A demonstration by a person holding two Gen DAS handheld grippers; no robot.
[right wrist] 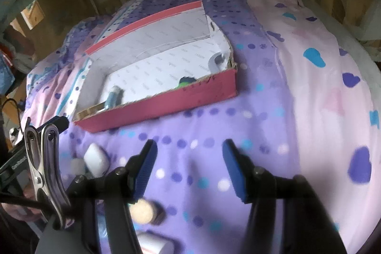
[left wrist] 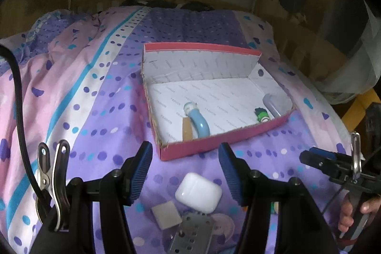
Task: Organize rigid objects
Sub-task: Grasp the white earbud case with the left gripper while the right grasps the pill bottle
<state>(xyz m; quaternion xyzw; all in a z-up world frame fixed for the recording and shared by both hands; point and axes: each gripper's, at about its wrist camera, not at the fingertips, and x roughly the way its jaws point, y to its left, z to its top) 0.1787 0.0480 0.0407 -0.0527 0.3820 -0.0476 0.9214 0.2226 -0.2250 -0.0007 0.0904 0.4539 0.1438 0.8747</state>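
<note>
Both views look down across a bed with a purple dotted quilt (left wrist: 102, 97). Landmark: the pink box (left wrist: 214, 144), open-topped, white lining, lid flap raised at the far side.

Inside the box:
- a blue curved handle (left wrist: 200, 123) near the front wall, left of middle, white cap end pointing away from you;
- a brown strip (left wrist: 187, 132) touching its left side;
- a grey handle (left wrist: 271, 105) in the right front corner;
- a small green figure (left wrist: 261, 114) just left of the grey handle, against the front wall.

In front of the box, on the quilt:
- a white earbud case (left wrist: 198, 192), nearest the front wall;
- a grey square pad (left wrist: 166, 214) just left of and below the case;
- a perforated metal plate (left wrist: 193, 232) below the case, partly under it.

Your left gripper (left wrist: 185, 173) hovers over this group; its jaws stand apart, the case between them in the picture but no pad touching it. Nothing held.

Your right gripper (right wrist: 190, 168) is in front of the box's right half, over bare quilt; jaws apart, empty. In the left view it shows right of the box, your hand (left wrist: 357, 211) on its grip.

The right view is blurred: a round tan object (right wrist: 142, 211) lies by the left finger, possibly a lid or cork; cannot identify it.
</note>
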